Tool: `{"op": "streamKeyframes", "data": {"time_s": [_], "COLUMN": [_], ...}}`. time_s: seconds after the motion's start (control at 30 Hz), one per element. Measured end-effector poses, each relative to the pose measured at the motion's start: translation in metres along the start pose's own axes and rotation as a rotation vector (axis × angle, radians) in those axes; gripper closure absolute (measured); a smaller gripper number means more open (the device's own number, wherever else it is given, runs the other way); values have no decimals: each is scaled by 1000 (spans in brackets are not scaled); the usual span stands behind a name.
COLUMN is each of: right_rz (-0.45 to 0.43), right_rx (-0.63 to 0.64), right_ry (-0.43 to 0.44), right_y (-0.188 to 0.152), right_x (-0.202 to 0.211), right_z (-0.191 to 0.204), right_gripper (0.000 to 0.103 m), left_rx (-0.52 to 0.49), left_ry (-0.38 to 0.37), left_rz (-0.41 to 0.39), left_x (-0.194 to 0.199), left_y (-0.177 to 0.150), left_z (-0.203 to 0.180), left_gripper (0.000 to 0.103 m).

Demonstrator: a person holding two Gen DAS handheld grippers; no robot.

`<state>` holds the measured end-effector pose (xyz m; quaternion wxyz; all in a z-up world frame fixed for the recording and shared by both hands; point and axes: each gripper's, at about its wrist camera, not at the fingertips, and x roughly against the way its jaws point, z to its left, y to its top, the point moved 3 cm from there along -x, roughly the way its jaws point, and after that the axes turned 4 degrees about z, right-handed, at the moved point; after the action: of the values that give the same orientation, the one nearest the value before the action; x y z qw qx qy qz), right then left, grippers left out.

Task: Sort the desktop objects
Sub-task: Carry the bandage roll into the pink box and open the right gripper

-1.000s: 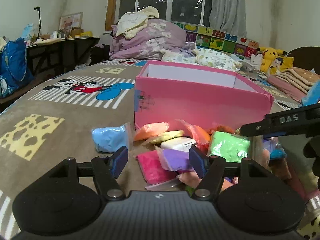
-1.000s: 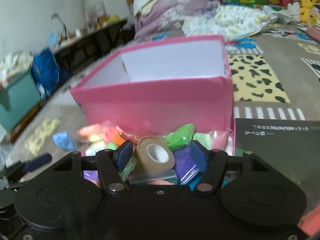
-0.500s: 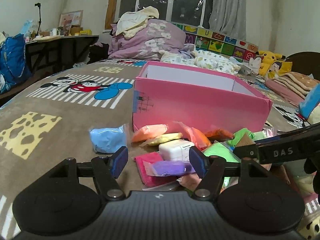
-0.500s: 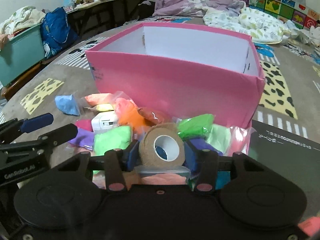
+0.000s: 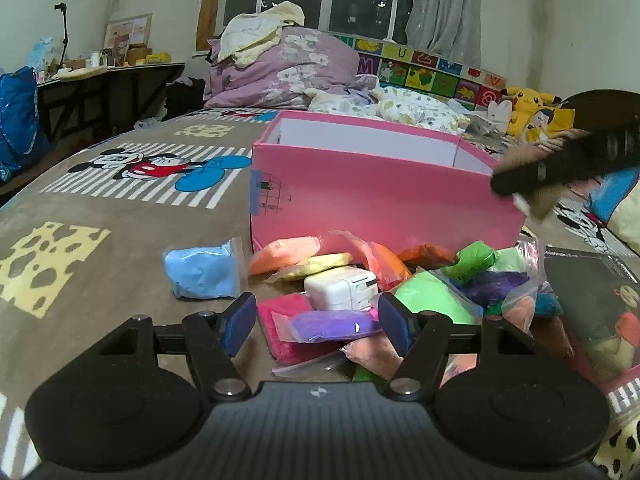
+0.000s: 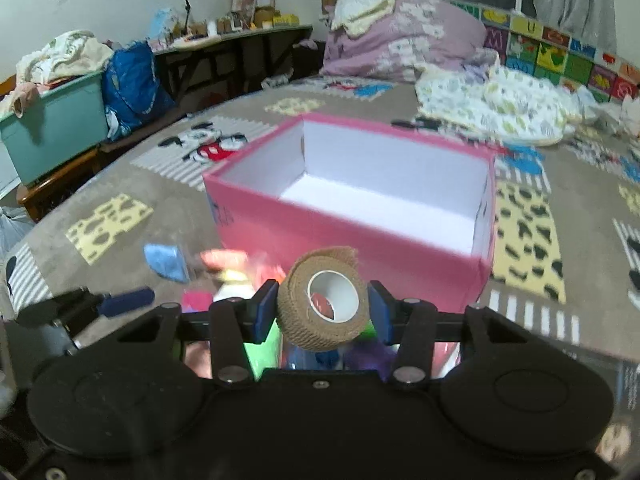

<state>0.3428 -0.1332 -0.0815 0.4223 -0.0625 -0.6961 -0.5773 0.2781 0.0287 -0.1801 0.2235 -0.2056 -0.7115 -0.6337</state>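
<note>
My right gripper (image 6: 322, 310) is shut on a brown bandage roll (image 6: 296, 312) and holds it in the air, just before the near wall of the open pink box (image 6: 348, 216). The box is white inside and holds nothing that I can see. In the left wrist view the right gripper (image 5: 560, 164) is a dark blur at the pink box's (image 5: 380, 200) right corner. My left gripper (image 5: 316, 320) is open, low over a pile of bagged clay. A purple clay bag (image 5: 332, 326) lies under it and a white charger (image 5: 340, 292) just beyond.
A light blue clay bag (image 5: 200, 272) lies apart to the left of the pile. A black book (image 5: 592, 292) lies at the right. All of it rests on a brown cartoon-print blanket (image 5: 100, 208). Bedding and plush toys are heaped behind the box, and a teal bin (image 6: 52, 132) stands far left.
The right gripper closed on the bandage roll and lifted it out of the pile, up to the box's rim. The left gripper stayed put.
</note>
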Motion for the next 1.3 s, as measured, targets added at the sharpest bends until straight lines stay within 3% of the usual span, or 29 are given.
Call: {"op": "streamKeyframes", "data": {"time_s": [0.4, 0.7, 1.0, 1.3], "right_rz": [-59, -39, 62, 246], "right_rx": [38, -7, 26, 60], "right_ry": [-35, -70, -115, -136], "right_y": [57, 93, 103, 96], "right_x": [-3, -30, -78, -136], "right_z": [-4, -25, -33, -35], "right_gripper": [55, 55, 55, 55], "left_rx": [2, 8, 14, 16], "left_ry": [-5, -13, -25, -40], "left_rz": [14, 20, 29, 32], "left_x": [0, -3, -8, -12], "left_y": [2, 2, 2, 2], "left_z": [3, 5, 6, 7], "left_gripper": [37, 37, 37, 37]}}
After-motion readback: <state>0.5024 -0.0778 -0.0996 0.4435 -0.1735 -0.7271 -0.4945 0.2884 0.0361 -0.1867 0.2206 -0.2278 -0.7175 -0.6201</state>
